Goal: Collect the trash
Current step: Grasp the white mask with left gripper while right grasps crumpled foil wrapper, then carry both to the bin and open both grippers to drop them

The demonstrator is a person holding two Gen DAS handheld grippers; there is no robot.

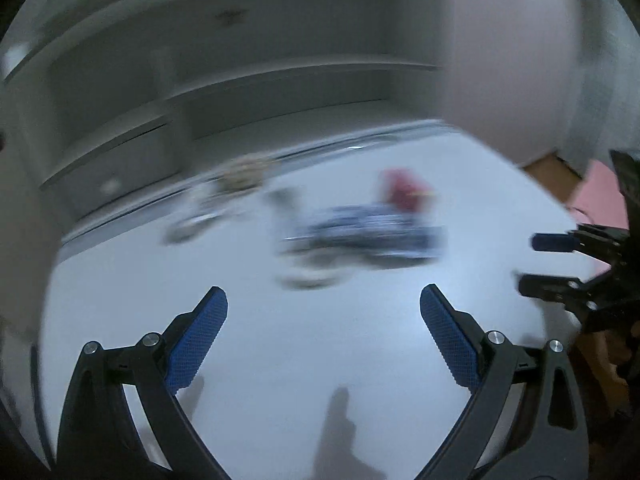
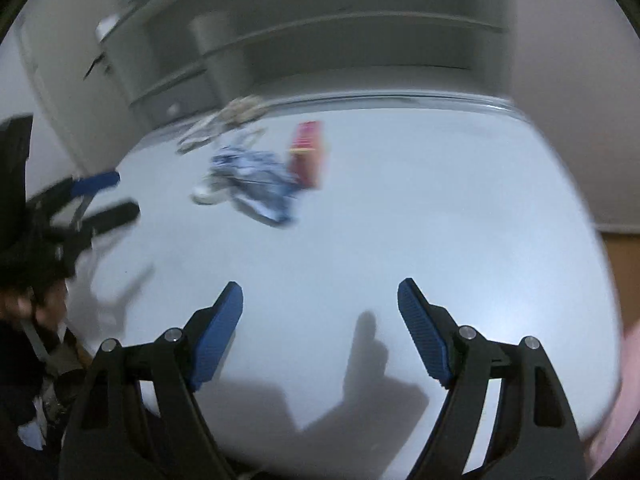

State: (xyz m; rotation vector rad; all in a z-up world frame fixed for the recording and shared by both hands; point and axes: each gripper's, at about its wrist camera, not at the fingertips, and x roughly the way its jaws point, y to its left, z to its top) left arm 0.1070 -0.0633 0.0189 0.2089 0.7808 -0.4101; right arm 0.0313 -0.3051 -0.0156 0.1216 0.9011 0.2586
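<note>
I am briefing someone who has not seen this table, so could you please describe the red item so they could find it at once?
Start at the white table and look toward its far edge, below the grey shelves. A small cluster of litter lies there; the red box sits at its right end, beside the crumpled blue-and-white wrapper. It is the only red, straight-sided piece; the rest is pale or blue and crumpled.

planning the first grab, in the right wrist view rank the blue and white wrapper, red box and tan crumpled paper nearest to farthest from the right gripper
1. Blue and white wrapper, mid-table, ahead and left of the right gripper.
2. Red box, just behind the wrapper, on its right.
3. Tan crumpled paper, at the table's far edge.
</note>
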